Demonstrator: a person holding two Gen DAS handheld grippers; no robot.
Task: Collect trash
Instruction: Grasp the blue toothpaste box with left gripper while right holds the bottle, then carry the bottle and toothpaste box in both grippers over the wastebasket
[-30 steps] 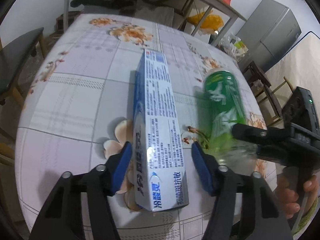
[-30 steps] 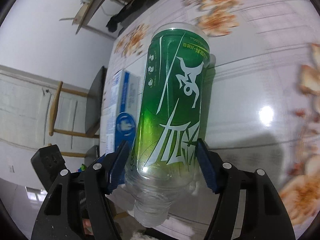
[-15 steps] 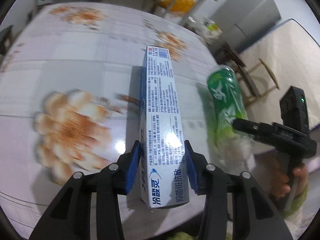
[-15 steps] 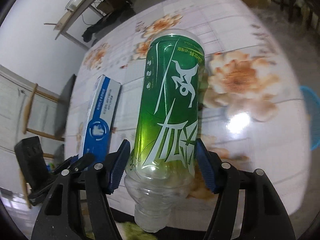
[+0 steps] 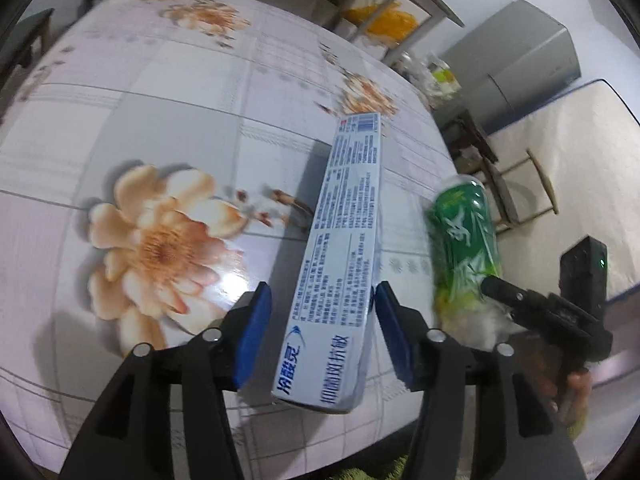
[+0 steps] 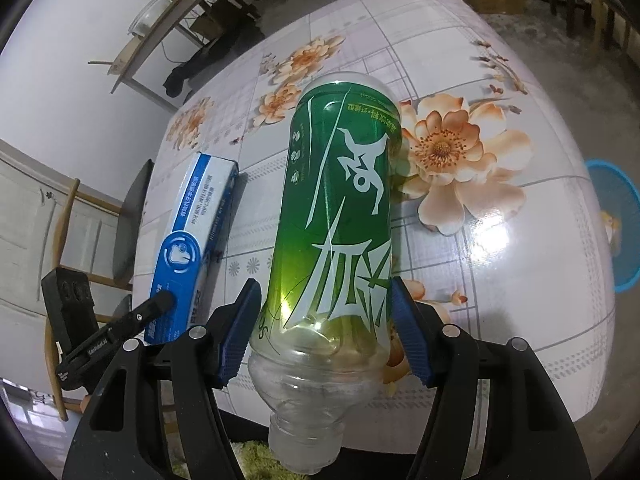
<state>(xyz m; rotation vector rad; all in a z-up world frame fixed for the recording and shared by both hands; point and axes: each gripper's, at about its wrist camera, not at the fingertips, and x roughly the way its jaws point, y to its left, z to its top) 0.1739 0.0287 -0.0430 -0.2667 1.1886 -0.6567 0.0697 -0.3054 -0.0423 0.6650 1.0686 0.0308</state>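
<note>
My left gripper [image 5: 320,332] is shut on a long blue-and-white toothpaste box [image 5: 344,248] and holds it tilted above the floral table [image 5: 160,120]. My right gripper [image 6: 326,330] is shut on a green-labelled empty plastic bottle [image 6: 340,216], neck toward the camera, lifted over the table edge. The bottle [image 5: 464,232] and the right gripper also show at the right of the left wrist view. The box [image 6: 192,236] shows at the left of the right wrist view.
A blue bin [image 6: 616,224] stands on the floor beyond the table's right edge. A grey fridge [image 5: 516,64] and wooden stools [image 5: 516,184] stand past the table. Shelving [image 6: 180,12] lines the wall, and a chair [image 6: 132,216] sits at the left.
Both grippers have lifted their items off the table and swung rightward. The left gripper closed onto the box. The blue bin has come into the right wrist view.
</note>
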